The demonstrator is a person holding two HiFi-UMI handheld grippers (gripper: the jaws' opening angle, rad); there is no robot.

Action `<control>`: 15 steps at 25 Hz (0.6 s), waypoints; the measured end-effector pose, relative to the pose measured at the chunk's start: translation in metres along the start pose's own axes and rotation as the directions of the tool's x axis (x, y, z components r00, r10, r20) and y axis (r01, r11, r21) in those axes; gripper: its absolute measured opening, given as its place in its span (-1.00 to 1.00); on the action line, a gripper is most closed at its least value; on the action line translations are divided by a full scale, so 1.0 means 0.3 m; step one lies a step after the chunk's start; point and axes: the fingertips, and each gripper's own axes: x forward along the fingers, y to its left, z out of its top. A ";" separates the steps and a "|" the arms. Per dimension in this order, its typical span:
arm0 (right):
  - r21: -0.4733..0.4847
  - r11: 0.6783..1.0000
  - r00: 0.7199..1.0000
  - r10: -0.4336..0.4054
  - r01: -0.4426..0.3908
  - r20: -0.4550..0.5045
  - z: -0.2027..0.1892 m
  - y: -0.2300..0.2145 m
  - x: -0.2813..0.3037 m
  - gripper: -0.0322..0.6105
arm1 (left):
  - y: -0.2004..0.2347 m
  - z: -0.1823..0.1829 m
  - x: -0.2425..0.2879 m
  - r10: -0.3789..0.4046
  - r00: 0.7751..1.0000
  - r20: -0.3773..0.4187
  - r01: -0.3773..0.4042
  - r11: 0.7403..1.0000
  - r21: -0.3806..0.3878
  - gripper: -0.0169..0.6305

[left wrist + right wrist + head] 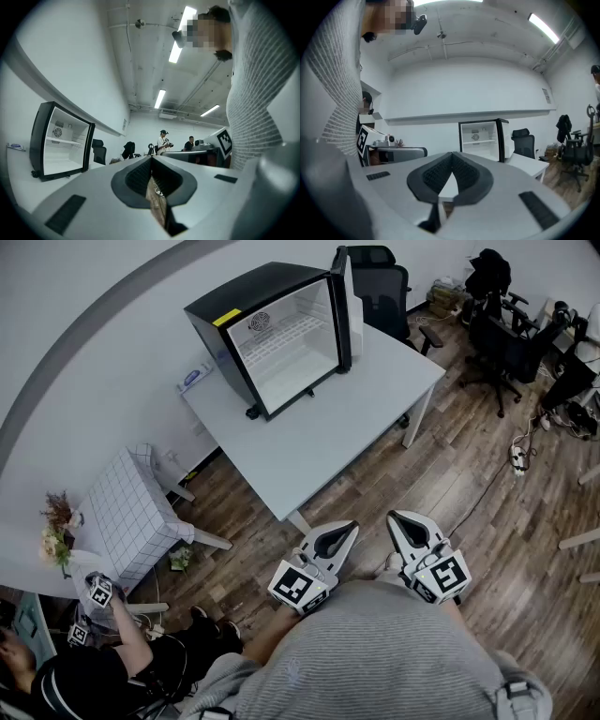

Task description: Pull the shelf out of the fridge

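Observation:
A black mini fridge (272, 334) stands at the far left of the white table (356, 427), with its door (342, 306) swung open. A white wire shelf (286, 332) sits inside, about halfway up. The shelf (65, 141) also shows in the left gripper view, and the shelf (480, 141) in the right gripper view. My left gripper (351, 527) and right gripper (395, 517) are held close to my body, side by side, just off the table's near corner and far from the fridge. Both are shut with nothing between the pads: left gripper (152, 160), right gripper (452, 155).
Black office chairs (380, 287) stand behind and to the right of the table. A small white gridded table (127, 512) and flowers (58, 526) are at the left. A person (84, 671) with marker cubes sits at lower left. A power strip (517, 459) with cables lies on the wood floor.

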 end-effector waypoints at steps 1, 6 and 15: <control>-0.002 1.000 1.000 0.003 -0.003 0.002 0.001 0.000 0.002 -0.86 | 0.001 0.005 0.003 0.000 1.000 0.002 0.000 1.000 0.003 -0.91; -0.001 1.000 1.000 0.005 -0.005 0.003 -0.003 0.000 0.003 -0.86 | 0.000 0.009 0.007 0.000 1.000 0.004 0.000 1.000 0.006 -0.91; -0.002 1.000 1.000 -0.002 0.002 0.002 0.002 -0.001 0.008 -0.86 | 0.010 0.011 0.005 0.000 1.000 0.006 0.000 1.000 0.007 -0.91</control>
